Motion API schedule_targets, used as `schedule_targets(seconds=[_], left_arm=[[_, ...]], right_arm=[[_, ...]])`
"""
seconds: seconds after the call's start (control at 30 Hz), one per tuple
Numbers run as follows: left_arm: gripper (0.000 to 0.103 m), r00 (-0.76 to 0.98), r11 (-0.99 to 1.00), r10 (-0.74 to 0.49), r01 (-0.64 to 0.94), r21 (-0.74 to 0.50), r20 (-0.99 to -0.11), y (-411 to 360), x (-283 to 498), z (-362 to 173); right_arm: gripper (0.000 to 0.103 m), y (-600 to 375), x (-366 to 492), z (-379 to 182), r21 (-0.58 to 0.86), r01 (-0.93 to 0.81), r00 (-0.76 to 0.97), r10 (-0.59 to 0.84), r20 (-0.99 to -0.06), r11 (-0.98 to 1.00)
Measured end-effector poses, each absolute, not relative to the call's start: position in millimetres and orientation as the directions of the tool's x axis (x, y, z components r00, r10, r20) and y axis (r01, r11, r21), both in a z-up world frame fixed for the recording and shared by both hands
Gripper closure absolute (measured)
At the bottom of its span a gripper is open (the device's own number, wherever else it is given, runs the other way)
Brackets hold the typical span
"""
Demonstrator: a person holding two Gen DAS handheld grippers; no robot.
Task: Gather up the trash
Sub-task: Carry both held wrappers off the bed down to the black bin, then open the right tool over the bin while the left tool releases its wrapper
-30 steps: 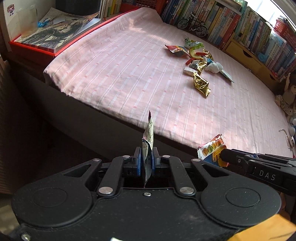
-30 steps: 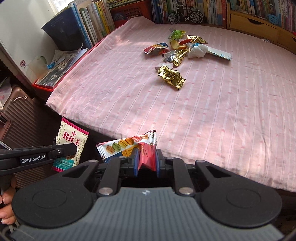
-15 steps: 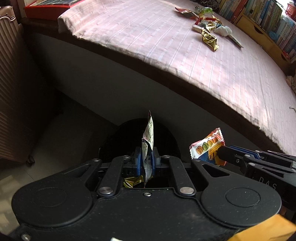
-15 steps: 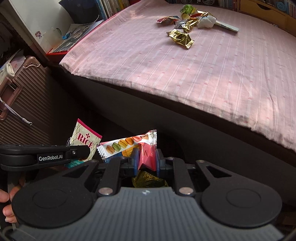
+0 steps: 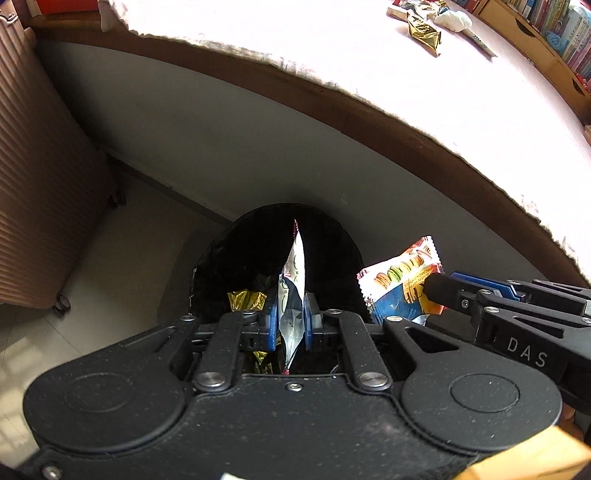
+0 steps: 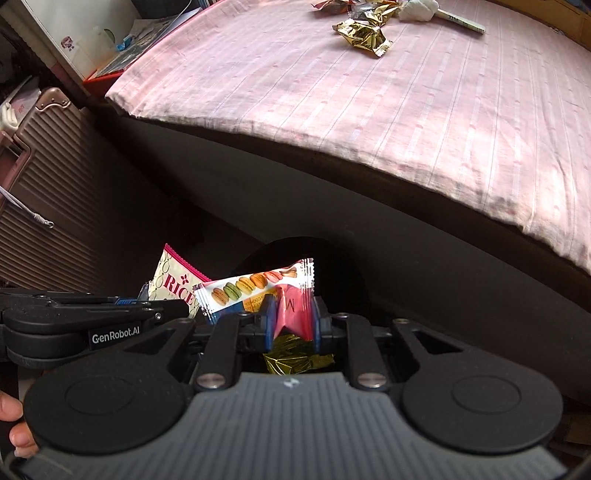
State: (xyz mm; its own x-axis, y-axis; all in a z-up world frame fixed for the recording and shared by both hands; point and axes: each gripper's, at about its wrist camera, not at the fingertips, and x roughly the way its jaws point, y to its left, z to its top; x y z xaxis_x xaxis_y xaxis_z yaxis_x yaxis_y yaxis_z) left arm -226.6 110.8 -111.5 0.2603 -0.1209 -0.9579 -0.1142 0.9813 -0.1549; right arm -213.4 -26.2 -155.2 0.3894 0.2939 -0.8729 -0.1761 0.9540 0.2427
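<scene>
My left gripper [image 5: 290, 314] is shut on a white rice-snack wrapper [image 5: 293, 280], held edge-on above a black bin [image 5: 332, 240] on the floor by the bed. Inside the bin lies a gold wrapper [image 5: 245, 299]. My right gripper [image 6: 293, 314] hangs over the same bin [image 6: 347, 266], its pads pressing a macaron wrapper [image 6: 258, 288]; its jaws are opening. In the right wrist view the rice wrapper [image 6: 173, 280] and left gripper [image 6: 177, 306] are just to the left. Several more wrappers [image 6: 364, 35] lie far back on the pink bed [image 6: 369, 129].
A ribbed brown suitcase [image 5: 37, 184] stands on the floor left of the bin. The bed's dark frame and grey side panel [image 5: 258, 147] rise right behind the bin. Bookshelves [image 5: 554, 33] run along the bed's far side. A hand [image 6: 11, 424] grips the left tool.
Both grippers have sunk from bed height to just above the bin and tilted further downward, each still carrying its wrapper. The bin and the gold wrapper inside it have come into view.
</scene>
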Motion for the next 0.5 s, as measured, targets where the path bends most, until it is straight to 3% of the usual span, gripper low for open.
schedule_targets(seconds=[0.17, 0.33, 0.5], left_arm=[[0.087, 0.243, 0.977, -0.131, -0.134, -0.167, -0.961, 112.7, -226.1, -122.8], [0.065, 0.247, 0.976, -0.126, -0.142, -0.164, -0.961, 115.5, -223.7, -126.3], [0.056, 0.254, 0.977, -0.103, -0.153, -0.145, -0.962, 120.2, -222.3, -127.0]], right_arm=[[0.077, -21.9, -210.1, -160.0, 0.237, -0.188, 0.376, 0.293, -0.879, 0.953], [0.072, -20.5, -205.7, -162.2, 0.245, -0.193, 0.367, 0.301, -0.88, 0.95], [0.07, -18.3, -201.9, -164.2, 0.247, -0.197, 0.362, 0.305, -0.881, 0.949]])
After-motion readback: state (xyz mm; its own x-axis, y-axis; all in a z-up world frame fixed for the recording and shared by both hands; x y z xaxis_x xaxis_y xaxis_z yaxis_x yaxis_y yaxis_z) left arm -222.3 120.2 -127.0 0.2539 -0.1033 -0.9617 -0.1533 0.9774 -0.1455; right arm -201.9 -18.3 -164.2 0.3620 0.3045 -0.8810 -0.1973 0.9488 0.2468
